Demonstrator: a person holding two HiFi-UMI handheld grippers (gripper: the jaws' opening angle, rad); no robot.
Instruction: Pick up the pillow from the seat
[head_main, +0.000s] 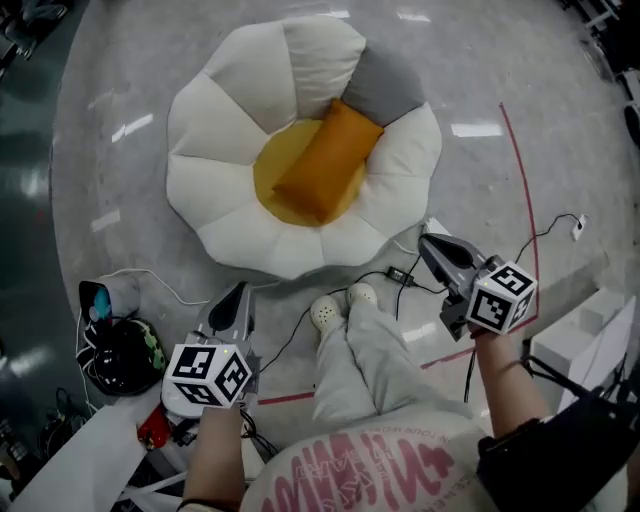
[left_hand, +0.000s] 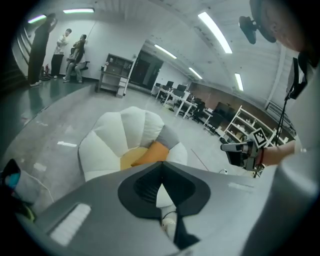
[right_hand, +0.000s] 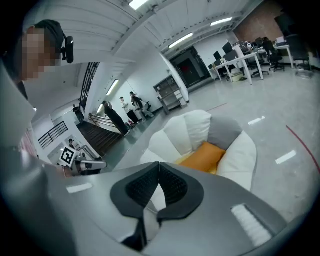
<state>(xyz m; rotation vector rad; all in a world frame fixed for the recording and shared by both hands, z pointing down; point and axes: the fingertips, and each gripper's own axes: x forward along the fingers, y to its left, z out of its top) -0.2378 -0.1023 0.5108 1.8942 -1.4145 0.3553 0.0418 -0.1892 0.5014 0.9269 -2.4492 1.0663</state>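
Observation:
An orange pillow (head_main: 328, 160) lies slantwise in the yellow middle of a flower-shaped floor seat (head_main: 215, 130) with white petals and one grey petal. The pillow also shows in the left gripper view (left_hand: 152, 151) and in the right gripper view (right_hand: 204, 155). My left gripper (head_main: 241, 289) hangs near the seat's front edge, left of the person's legs, jaws shut and empty. My right gripper (head_main: 427, 243) hovers at the seat's front right, shut with nothing in it. Both are well short of the pillow.
Black cables (head_main: 400, 275) trail over the floor in front of the seat. A heap of gear (head_main: 120, 350) with a white cable lies at the lower left. A red line (head_main: 520, 180) runs down the floor at right. White boxes (head_main: 585, 335) stand at the right edge.

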